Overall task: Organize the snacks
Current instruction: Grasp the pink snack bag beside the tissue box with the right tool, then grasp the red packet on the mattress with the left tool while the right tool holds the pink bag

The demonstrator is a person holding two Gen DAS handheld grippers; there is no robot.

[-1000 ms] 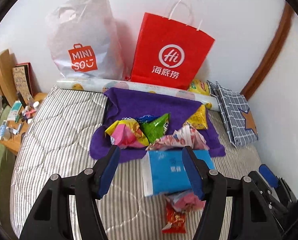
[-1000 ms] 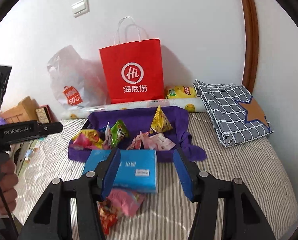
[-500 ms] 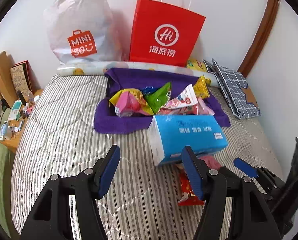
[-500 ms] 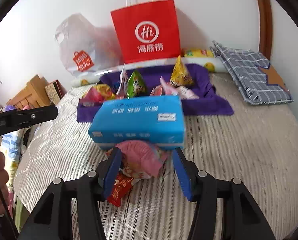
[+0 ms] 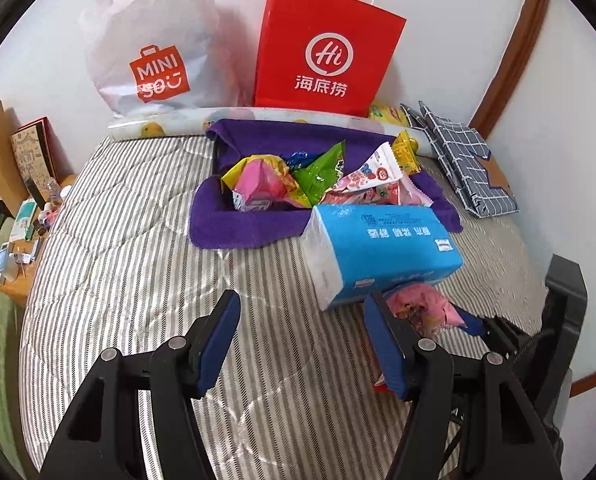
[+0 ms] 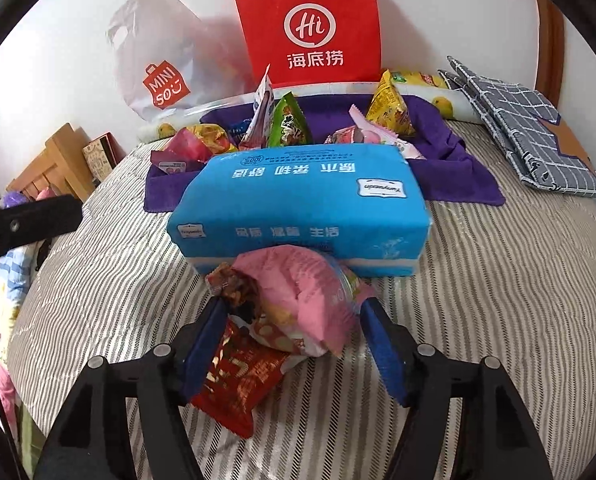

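straddling the pink snack packet [image 6: 301, 300], right gripper [image 6: 294, 340] jaws just opening wider.

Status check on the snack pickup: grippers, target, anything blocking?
Right gripper open, jaws just widened, straddling pink snack bag, not yet gripped. Left gripper open, empty, over bedspread. Red packet beside the left finger; blue tissue pack close behind.

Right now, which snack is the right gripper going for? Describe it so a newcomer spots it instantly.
Find the blue tissue pack on the striped bed. Against its near side lies a crumpled pink snack bag, between the open right gripper fingers. Unlike the red packet tucked beneath it, it's pale pink and puffy.
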